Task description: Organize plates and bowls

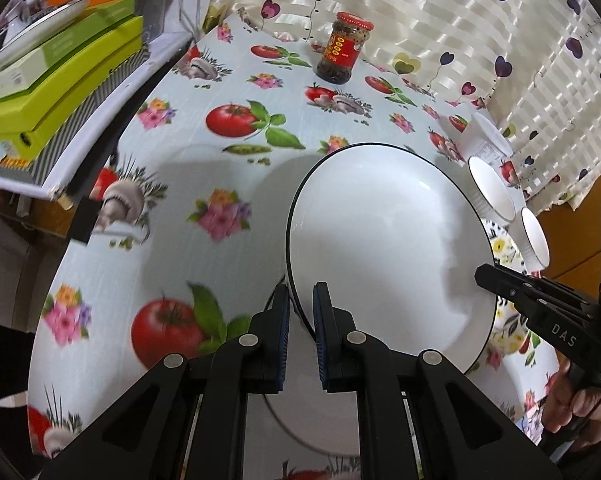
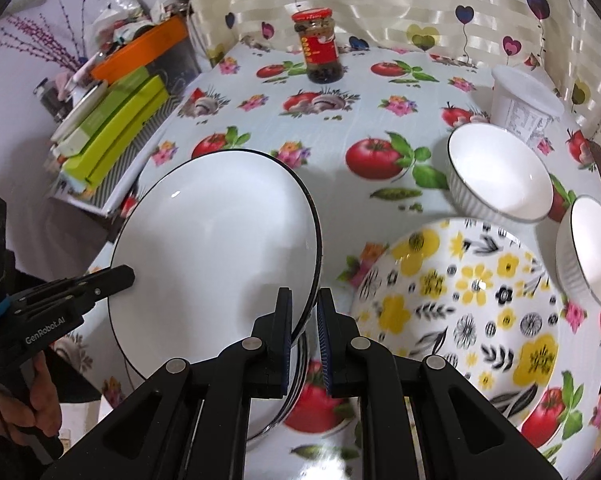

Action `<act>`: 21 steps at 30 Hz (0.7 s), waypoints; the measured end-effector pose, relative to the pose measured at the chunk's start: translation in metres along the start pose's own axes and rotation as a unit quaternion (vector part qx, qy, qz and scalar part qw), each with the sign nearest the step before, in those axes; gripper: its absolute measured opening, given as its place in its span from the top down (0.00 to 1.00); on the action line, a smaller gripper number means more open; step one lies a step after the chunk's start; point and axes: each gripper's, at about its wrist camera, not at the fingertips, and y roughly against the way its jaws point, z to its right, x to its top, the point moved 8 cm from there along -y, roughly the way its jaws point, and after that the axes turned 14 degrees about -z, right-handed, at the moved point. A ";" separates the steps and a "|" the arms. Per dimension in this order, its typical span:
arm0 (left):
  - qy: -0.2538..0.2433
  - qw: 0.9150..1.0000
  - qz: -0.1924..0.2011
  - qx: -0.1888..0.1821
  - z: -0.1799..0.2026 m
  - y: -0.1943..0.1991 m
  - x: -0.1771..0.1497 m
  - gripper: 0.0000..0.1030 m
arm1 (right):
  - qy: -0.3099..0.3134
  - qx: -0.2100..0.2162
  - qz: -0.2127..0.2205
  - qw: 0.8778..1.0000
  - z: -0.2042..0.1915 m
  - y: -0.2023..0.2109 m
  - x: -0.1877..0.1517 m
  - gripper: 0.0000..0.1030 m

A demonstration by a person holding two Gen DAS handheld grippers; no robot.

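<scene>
Stacking looks barely begun, as I judge it: a white black-rimmed plate [image 1: 388,248] is carried tilted above the bench [image 1: 188,160], the left gripper [image 1: 301,312] clenched on its near-left rim and the right gripper [image 2: 304,316] clenched on its opposite rim. Left on the bench are the yellow-flowered plate [image 2: 460,300] near the right edge, two white ribbed bowls [image 2: 500,172] side by side just behind it, and what looks like another white plate [image 1: 312,428] under the lifted one. Nothing looks nested yet, so most of the sorting remains. That lower plate is largely hidden by the fingers [image 1: 281,320] and the raised plate, so I cannot tell whether it is one dish or several. The second bowl [image 2: 592,252] is cut off at the frame edge. A sauce jar [image 1: 343,48] and a white tub [image 2: 524,108] stand toward the far edge.
</scene>
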 end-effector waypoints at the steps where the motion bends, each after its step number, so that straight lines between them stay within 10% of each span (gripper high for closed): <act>1: 0.002 1.000 -0.001 0.000 -0.001 0.000 -0.005 0.89 | 0.002 0.001 -0.001 1.000 -0.002 -0.001 -0.005 0.88; 21: 0.026 1.000 -0.016 0.007 -0.013 -0.007 -0.059 0.88 | 0.017 0.006 -0.021 1.000 -0.017 -0.011 -0.046 0.88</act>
